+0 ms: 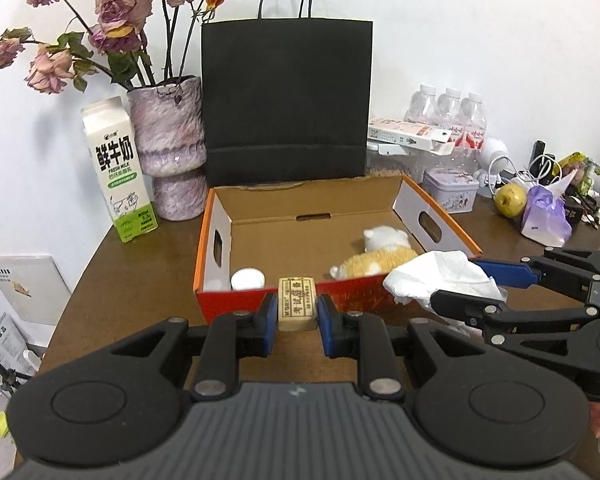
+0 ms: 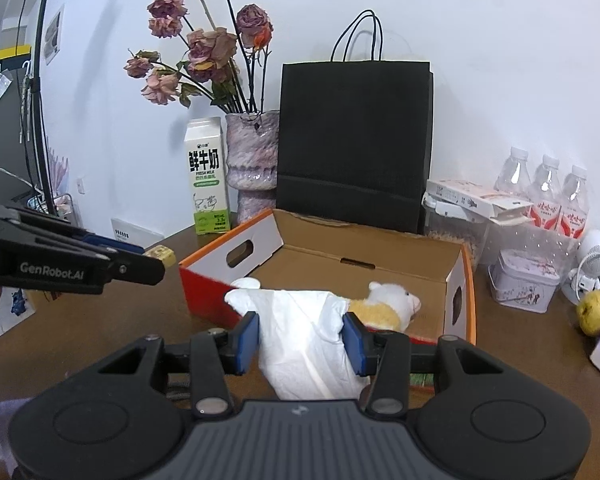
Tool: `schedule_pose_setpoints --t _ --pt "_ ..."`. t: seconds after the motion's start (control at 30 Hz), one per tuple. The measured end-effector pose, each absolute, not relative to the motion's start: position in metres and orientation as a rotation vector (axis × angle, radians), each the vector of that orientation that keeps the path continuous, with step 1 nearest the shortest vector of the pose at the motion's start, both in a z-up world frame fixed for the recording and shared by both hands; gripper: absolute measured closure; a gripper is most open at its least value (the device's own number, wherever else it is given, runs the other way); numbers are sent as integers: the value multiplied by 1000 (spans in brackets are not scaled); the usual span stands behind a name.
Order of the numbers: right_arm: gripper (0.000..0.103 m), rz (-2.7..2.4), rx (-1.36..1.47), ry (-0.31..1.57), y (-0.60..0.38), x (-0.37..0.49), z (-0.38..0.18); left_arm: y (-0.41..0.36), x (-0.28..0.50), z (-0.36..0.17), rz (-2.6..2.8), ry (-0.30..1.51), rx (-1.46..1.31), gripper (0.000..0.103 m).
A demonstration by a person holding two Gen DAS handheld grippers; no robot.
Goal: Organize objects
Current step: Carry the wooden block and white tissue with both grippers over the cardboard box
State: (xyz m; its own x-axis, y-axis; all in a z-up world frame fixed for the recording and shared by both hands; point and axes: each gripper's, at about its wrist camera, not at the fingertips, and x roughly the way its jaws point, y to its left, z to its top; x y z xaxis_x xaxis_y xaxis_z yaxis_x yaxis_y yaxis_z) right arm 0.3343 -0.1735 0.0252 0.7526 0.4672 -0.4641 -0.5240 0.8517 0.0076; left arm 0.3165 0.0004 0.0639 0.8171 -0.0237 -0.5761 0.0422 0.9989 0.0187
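Observation:
An open cardboard box (image 1: 256, 304) with red-orange outer walls stands mid-table; it also shows in the right wrist view (image 2: 204, 288). Inside lie a yellow-and-white plush toy (image 1: 380, 258) and a small white round object (image 1: 247, 279). My left gripper (image 1: 297, 318) is shut on a small beige eraser block (image 1: 297, 303), held just in front of the box's near wall. My right gripper (image 2: 302, 338) is shut on a crumpled white tissue (image 2: 304, 336), held over the box's near right corner. The plush toy (image 2: 388, 304) shows behind the tissue.
Behind the box stand a black paper bag (image 1: 286, 100), a purple vase of dried roses (image 1: 168, 148) and a milk carton (image 1: 116, 168). At right are water bottles (image 1: 448, 116), a small tin (image 1: 450, 190), a pear (image 1: 510, 199) and a tissue pack (image 1: 544, 216).

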Motion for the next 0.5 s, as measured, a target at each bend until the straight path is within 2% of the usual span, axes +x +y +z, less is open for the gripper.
schedule_pose_setpoints --t 0.5 --pt "59 537 -150 444 -157 383 39 0 381 77 -2 610 26 81"
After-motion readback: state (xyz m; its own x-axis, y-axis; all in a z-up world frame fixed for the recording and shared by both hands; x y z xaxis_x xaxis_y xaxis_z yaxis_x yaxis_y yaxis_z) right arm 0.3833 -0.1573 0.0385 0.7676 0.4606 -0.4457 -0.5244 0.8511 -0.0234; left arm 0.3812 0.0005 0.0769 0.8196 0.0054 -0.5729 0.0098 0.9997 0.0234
